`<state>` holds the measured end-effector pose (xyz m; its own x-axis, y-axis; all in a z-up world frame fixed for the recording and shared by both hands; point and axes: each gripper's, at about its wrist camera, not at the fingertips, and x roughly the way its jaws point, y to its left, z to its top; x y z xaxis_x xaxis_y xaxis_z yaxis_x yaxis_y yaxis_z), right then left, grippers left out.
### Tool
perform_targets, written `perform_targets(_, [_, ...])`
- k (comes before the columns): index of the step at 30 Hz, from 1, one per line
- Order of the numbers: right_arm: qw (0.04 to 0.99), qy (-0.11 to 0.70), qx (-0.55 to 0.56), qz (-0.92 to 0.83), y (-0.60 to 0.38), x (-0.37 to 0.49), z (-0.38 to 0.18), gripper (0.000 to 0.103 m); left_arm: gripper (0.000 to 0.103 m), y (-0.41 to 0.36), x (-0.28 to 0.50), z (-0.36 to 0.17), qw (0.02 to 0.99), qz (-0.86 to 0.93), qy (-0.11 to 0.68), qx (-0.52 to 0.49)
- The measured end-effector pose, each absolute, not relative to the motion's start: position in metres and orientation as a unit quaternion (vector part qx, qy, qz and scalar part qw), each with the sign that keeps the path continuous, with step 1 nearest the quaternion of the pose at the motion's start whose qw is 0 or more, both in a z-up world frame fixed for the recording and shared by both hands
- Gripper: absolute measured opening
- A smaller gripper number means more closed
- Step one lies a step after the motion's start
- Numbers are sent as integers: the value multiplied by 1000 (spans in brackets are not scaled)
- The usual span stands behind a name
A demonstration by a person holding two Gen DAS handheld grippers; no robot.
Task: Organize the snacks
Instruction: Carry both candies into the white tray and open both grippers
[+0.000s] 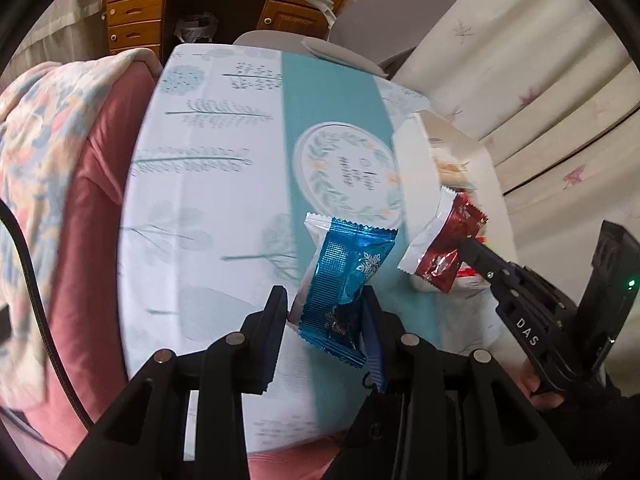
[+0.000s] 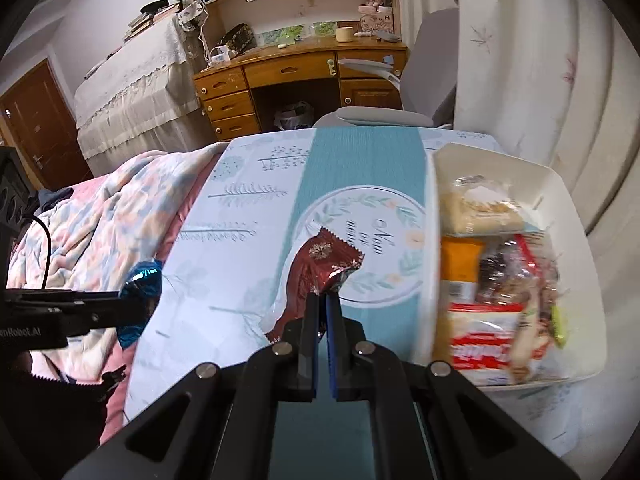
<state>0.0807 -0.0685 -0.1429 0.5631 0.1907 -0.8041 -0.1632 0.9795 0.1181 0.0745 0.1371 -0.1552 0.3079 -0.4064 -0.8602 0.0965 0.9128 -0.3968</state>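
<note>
Blurred snacks crowd white tray, labels unreadable.

left hand-held gripper grips blue packet | right hand-held gripper pinches red packet | white box behind, seemingly

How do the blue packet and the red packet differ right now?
The blue packet sits in the left tool, whose fingers stand apart across the packet's body. The red packet is pinched at one edge by the right tool, its fingers nearly together. Red hangs nearer the white bin. Both are foil wrappers with crimped ends, lifted off the table.
</note>
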Motion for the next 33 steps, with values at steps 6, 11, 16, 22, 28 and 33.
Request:
perform_targets(6, [884,453,-2,112,-125,65,-136,3,35,78,59,-151,805,-156,554,-147])
perform_targets(11, [884,453,-10,118,-175,61,-134,3,35,23,57,-149,809,-161,548,-143])
perform_targets(16, [883,455,-12,115,-221,65,-136,3,35,-33,64,-150,805,-180,547,-140])
perform_targets(22, [886,453,-7,103,-263,76,-137,3,35,-87,82,-151,801,-206,546,-133])
perform_targets(28, [891,445,-9,90,-294,89,-136,4,35,-126,109,-147,805,-223,537,-120])
perform_targets(33, [889,448,-6,90,-314,94,-137,4,35,-148,130,-145,813,-221,527,-113])
